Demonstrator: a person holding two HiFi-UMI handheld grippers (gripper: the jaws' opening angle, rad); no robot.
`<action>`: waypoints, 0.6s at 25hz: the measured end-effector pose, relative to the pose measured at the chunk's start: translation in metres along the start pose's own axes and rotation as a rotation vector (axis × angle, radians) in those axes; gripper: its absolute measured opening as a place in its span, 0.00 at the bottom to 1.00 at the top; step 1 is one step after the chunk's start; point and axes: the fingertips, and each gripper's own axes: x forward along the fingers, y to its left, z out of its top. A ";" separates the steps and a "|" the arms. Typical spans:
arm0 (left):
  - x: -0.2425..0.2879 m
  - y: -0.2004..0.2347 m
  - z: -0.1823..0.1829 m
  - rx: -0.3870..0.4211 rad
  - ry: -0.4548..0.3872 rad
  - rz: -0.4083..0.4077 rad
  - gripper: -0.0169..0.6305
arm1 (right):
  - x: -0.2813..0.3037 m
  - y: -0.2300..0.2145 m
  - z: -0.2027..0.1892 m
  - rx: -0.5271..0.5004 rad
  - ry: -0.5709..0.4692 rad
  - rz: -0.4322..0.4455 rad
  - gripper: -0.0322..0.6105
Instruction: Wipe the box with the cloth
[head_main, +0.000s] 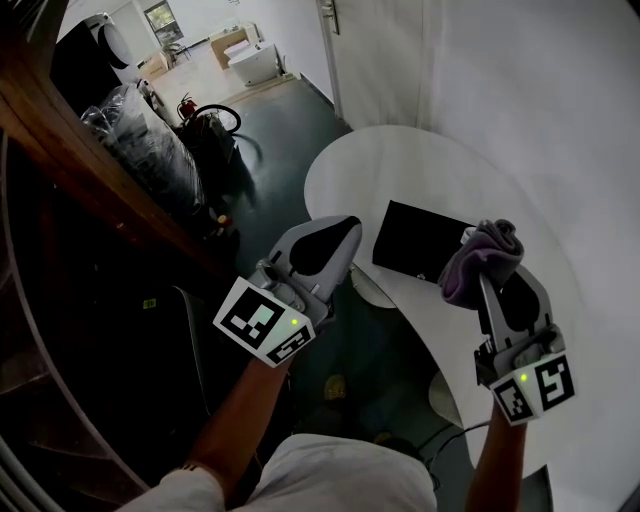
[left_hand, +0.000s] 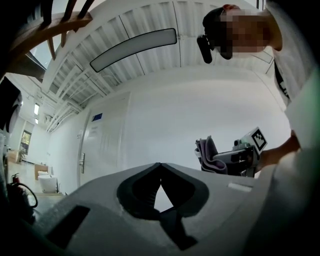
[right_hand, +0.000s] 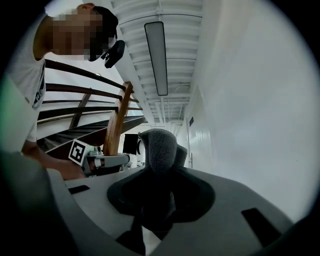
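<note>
**Both grippers raised at the worktop edge, cloth in the right, box not yet wiped**

Head view: The black box (head_main: 415, 240) lies flat on the white worktop (head_main: 400, 160), near its curved edge, where I can reach its top face from either side. My right gripper (head_main: 484, 272) is clenched on the bunched purple cloth (head_main: 480, 255), which stands up out of the jaws as a pad. The cloth shows just at the box's right corner; I cannot tell whether it touches. My left gripper (head_main: 340, 232) hangs off the worktop edge, left of the box and apart from it. I judge it is placed to steady the box once wiping begins.

Left gripper view: My left gripper (left_hand: 160, 167) has its jaws closed tip to tip with nothing between them. Only wall shows beyond, so it is aimed over the box rather than at it.

Right gripper view: The cloth (right_hand: 157, 145) fills the jaw gap and rises well above it, gripped low in the fold so that its free bulk can meet the box
</note>
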 end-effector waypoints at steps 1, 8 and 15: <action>0.002 0.008 -0.003 -0.002 0.001 -0.010 0.05 | 0.009 0.001 -0.002 -0.004 0.006 -0.007 0.21; 0.016 0.053 -0.022 -0.011 0.024 -0.081 0.05 | 0.066 0.004 -0.009 -0.032 0.040 -0.051 0.21; 0.027 0.080 -0.042 -0.019 0.046 -0.147 0.05 | 0.099 0.005 -0.019 -0.048 0.070 -0.093 0.21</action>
